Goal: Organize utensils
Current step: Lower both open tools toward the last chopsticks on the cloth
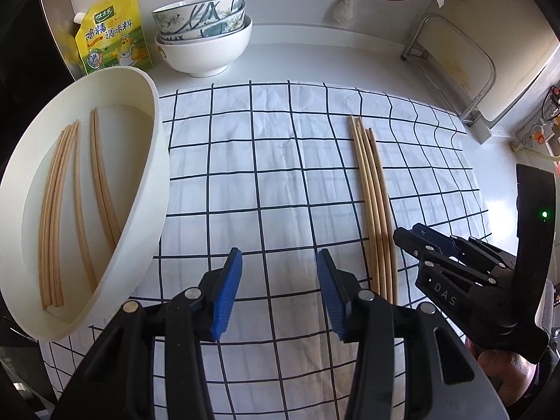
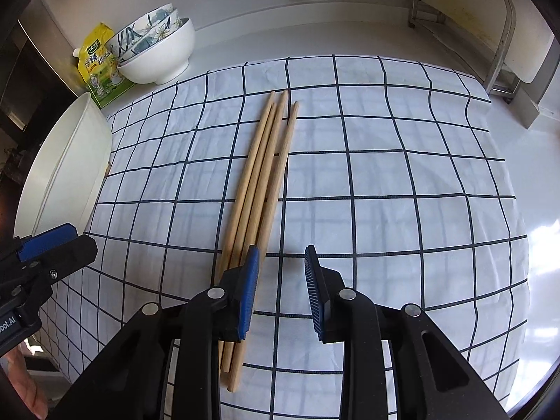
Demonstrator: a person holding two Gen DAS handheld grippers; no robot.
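Lettering "DAS" marks the right gripper; both grippers' jaws gape, empty.

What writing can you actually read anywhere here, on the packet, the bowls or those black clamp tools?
"DAS": on the black body of the right gripper, seen from the left wrist.
"鸡精调味料": large characters on the yellow seasoning pouch.
"太太乐": the pouch's green logo, small, so a less certain reading.
"oot.AI": cut-off lettering on the left gripper, at the picture's edge.
Other pouch print: too small to read.
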